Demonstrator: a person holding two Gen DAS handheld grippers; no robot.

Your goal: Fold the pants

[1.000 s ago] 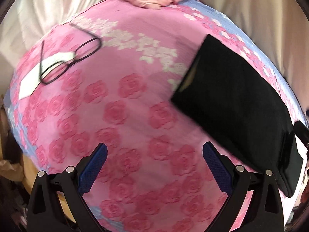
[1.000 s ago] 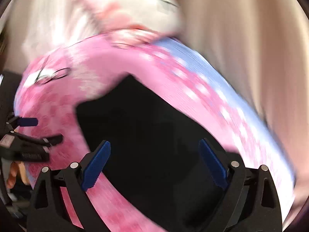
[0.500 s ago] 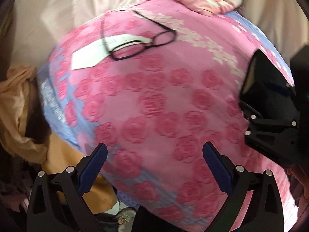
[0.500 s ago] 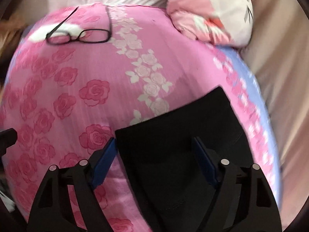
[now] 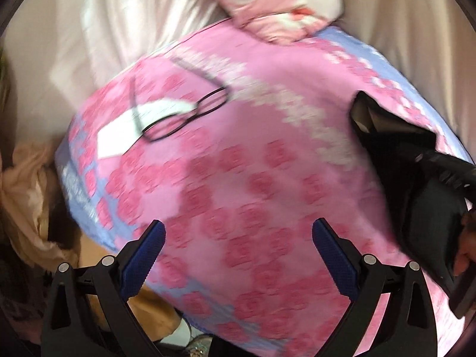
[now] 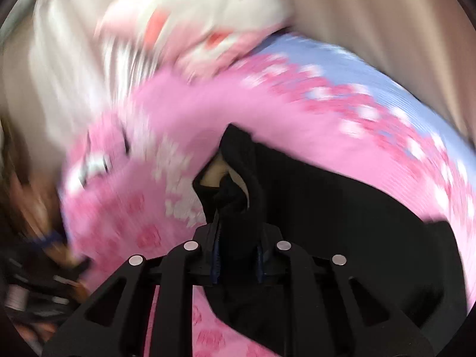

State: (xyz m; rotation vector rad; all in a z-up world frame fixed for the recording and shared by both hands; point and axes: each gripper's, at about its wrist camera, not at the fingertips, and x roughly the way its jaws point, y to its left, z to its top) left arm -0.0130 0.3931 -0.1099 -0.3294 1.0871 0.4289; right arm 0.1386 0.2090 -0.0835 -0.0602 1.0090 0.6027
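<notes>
The black pants (image 6: pixel 342 214) lie folded on the pink rose-print bedspread (image 6: pixel 184 125). My right gripper (image 6: pixel 236 255) is shut on the near edge of the pants and bunches the cloth up between its blue pads. In the left wrist view the pants (image 5: pixel 386 136) sit at the right edge, with the right gripper's black body (image 5: pixel 440 172) over them. My left gripper (image 5: pixel 238 244) is open and empty above the bedspread (image 5: pixel 253 163), left of the pants. Both views are motion-blurred.
Black-framed glasses (image 5: pixel 184 116) lie on a white paper (image 5: pixel 131 128) at the far left of the bed. A pink and white pillow (image 5: pixel 276 6) sits at the head. Beige cloth (image 5: pixel 26 193) hangs off the left edge. Curtains stand behind.
My right gripper has closed on the edge of the pants and lifted the cloth. My left gripper stays open and has swung slightly, the view shifting right.
</notes>
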